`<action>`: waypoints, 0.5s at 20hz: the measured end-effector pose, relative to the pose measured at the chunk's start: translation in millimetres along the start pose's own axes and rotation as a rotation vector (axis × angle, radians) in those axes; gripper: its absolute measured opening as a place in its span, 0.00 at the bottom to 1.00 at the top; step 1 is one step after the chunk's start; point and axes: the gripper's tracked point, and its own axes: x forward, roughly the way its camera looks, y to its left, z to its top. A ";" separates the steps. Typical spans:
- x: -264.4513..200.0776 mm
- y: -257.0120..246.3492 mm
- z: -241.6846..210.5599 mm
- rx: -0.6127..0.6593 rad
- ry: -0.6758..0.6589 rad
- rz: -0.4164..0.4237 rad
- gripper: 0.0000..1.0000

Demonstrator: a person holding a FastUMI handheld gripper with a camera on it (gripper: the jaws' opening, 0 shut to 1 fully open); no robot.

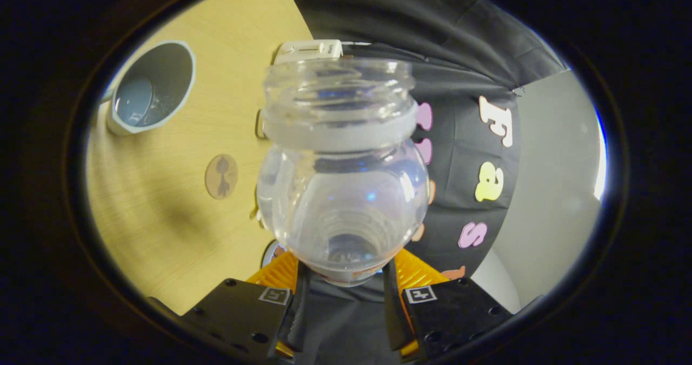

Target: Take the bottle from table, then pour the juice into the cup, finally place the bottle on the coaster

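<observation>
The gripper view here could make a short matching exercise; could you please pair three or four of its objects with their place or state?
Things:
1. bottle
2. cup
3. coaster
4. gripper

Descriptions:
A. round flat disc lying on the table, between cup and bottle
B. grey, with its mouth in view, far across the wooden table
C. clear, uncapped, held between the fingers
D. shut on the bottle's body

Pairs: 1-C, 2-B, 3-A, 4-D

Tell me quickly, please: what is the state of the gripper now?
Gripper: closed on the clear plastic bottle, one finger on each side of its body; the uncapped mouth points away from the fingers.
</observation>
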 end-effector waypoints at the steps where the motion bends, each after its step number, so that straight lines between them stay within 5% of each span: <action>1: 1.8 -2.0 2.4 -0.007 -0.005 -0.005 0.62; 10: 5.2 -16.0 12.4 -0.054 -0.038 -0.036 0.62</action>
